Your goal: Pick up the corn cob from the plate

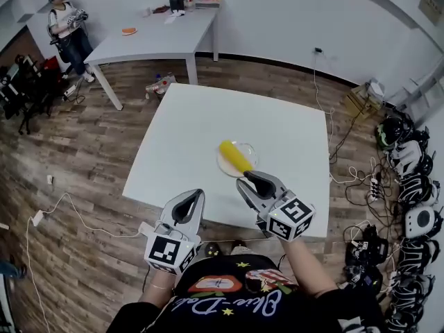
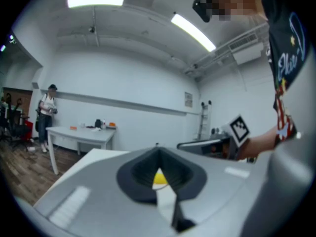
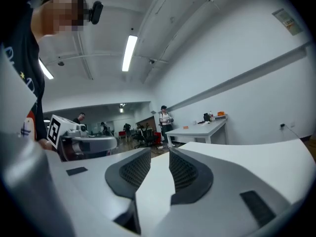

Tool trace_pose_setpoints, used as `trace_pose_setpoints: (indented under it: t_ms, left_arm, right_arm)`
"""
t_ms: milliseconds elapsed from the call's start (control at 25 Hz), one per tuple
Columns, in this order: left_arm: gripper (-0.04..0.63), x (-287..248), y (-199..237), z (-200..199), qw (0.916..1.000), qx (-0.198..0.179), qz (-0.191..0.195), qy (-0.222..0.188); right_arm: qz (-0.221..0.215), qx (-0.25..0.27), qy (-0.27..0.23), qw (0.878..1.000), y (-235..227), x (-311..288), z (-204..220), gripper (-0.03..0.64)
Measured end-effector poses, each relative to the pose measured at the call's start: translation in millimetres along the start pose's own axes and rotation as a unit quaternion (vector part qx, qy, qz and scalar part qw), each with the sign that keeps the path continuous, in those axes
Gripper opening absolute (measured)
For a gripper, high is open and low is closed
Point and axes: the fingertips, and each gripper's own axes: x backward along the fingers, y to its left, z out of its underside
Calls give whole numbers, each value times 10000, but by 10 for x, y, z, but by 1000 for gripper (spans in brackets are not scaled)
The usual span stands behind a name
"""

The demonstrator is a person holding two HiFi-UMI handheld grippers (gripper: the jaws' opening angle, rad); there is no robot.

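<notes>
Head view: corn cob (image 1: 236, 156) lies diagonally, near end towards the right hand-held gripper (image 1: 245, 180) (slightly open, empty); the left hand-held gripper (image 1: 197, 195), closed, is farther off.

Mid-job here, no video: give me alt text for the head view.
A yellow corn cob lies on a plate on a white table, untouched. The right gripper points at the plate's near edge, close to it; the left gripper hangs farther back, over the table's near edge.
</notes>
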Motion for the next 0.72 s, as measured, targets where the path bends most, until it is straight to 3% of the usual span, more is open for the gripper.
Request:
trace_pose_setpoints:
  t_ms: [120,240,480,720]
  left_arm:
    - [-3,-102,82,-21,9999,111,-41,34]
    - [-3,-149,225,-77,9998,144,-170,-12]
    - [-3,-210,448,-61,9989,206,-429,-7]
    - [-3,-208,611,-68,9977,255,-633,21]
  right_arm:
    - [151,382,833,9957,-379,-344,237,170]
    - [353,756,1853,9791,-785,-694,597,252]
    - [469,1070,2931,9489,-1305,-1176,1095,276]
    - [349,871,3625,9272,-1492,-1335,1506,282]
